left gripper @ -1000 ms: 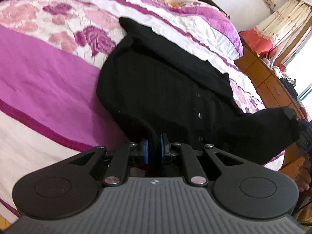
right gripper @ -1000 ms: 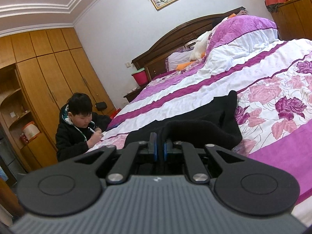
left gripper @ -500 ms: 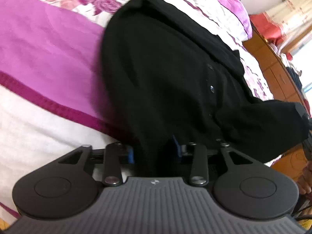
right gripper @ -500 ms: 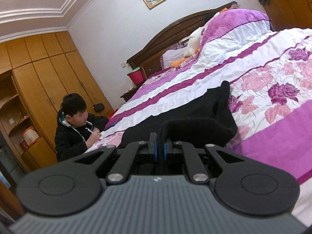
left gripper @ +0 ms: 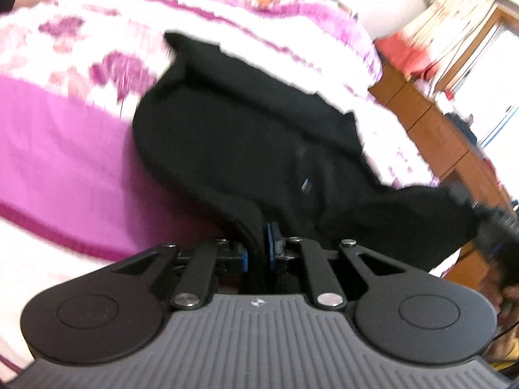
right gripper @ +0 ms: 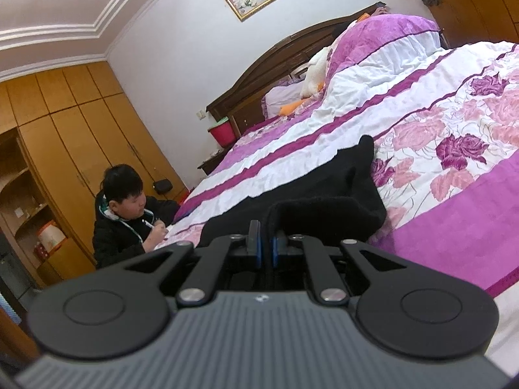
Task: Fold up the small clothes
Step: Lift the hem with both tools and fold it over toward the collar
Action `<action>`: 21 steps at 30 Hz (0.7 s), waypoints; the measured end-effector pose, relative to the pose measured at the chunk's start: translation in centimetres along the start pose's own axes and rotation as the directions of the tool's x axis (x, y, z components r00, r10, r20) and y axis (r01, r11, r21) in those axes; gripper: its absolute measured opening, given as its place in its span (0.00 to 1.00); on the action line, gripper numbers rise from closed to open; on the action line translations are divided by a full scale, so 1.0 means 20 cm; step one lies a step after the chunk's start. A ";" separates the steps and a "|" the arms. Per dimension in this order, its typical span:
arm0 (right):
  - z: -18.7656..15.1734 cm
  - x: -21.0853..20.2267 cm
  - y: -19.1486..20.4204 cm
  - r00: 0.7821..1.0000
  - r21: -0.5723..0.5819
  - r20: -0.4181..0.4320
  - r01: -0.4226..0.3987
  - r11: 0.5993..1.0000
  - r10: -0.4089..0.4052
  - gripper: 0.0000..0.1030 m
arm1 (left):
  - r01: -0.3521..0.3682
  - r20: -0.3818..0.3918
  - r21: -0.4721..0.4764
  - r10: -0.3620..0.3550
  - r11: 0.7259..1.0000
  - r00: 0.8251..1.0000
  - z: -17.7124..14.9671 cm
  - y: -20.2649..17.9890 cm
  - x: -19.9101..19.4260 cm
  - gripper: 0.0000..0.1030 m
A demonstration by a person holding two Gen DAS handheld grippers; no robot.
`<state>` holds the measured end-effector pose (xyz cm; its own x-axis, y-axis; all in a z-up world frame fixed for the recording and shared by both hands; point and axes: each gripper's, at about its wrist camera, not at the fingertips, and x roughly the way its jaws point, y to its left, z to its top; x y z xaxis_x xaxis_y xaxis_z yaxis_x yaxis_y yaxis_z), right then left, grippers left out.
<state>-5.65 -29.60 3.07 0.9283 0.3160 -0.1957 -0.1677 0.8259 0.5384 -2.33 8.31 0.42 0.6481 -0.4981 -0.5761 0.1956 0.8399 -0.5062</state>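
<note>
A black buttoned garment (left gripper: pixel 246 136) lies spread on the pink and white floral bedspread (left gripper: pixel 61 149). My left gripper (left gripper: pixel 258 249) is shut on the garment's near edge, and black cloth runs up between the blue pads. The view is blurred by motion. In the right wrist view the same black garment (right gripper: pixel 324 194) lies ahead, and my right gripper (right gripper: pixel 266 246) is shut on a raised fold of its edge. The other gripper shows at the far right of the left wrist view (left gripper: pixel 493 220), holding the garment's other end.
A child (right gripper: pixel 126 207) in a black jacket sits at the bed's left side, writing. A wooden headboard (right gripper: pixel 292 58), pillows and a stuffed toy are at the bed's far end. Wooden wardrobes (right gripper: pixel 65 129) stand left, a wooden dresser (left gripper: pixel 431 123) right.
My left gripper opened half a second ago, then closed again on the garment's edge, and the camera tilted back up. The right gripper stayed shut on its fold and shifted slightly.
</note>
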 end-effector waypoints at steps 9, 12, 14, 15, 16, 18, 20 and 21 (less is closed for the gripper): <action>0.15 0.12 0.01 0.999 0.004 0.047 -0.023 1.000 0.022 0.09 | -0.006 0.226 0.038 -0.003 0.999 0.974 0.37 -0.12 -0.10 0.09; 0.21 0.18 0.02 0.997 0.004 0.071 -0.031 1.000 0.031 0.09 | -0.010 0.240 0.053 -0.003 0.999 0.971 0.47 -0.14 -0.07 0.09; 0.25 0.22 0.03 0.996 -0.006 0.086 -0.033 0.999 0.034 0.09 | -0.014 0.253 0.053 0.000 0.999 0.967 0.54 -0.14 -0.06 0.09; 0.27 0.25 0.03 0.995 -0.010 0.094 -0.031 0.999 0.031 0.09 | -0.016 0.263 0.048 0.003 0.999 0.965 0.58 -0.15 -0.05 0.09; 0.30 0.28 0.02 0.995 -0.011 0.101 -0.026 1.000 0.027 0.09 | -0.020 0.274 0.043 0.008 0.999 0.962 0.62 -0.15 -0.04 0.09; 0.35 0.35 0.00 0.993 -0.002 0.117 -0.019 1.000 0.019 0.09 | -0.039 0.304 0.033 0.027 0.999 0.952 0.70 -0.15 -0.02 0.08; 0.39 0.42 -0.02 0.990 0.006 0.138 -0.008 1.000 0.007 0.09 | -0.075 0.339 0.023 0.063 0.997 0.939 0.79 -0.15 0.04 0.08; 0.41 0.45 -0.03 0.989 0.010 0.147 -0.003 1.000 0.002 0.09 | -0.089 0.349 0.013 0.079 0.996 0.934 0.84 -0.16 0.08 0.08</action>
<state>5.50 -31.12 7.71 0.9667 0.2456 -0.0724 -0.1674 0.8201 0.5472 10.34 8.52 11.86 0.8776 -0.3236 -0.3535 0.1469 0.8837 -0.4444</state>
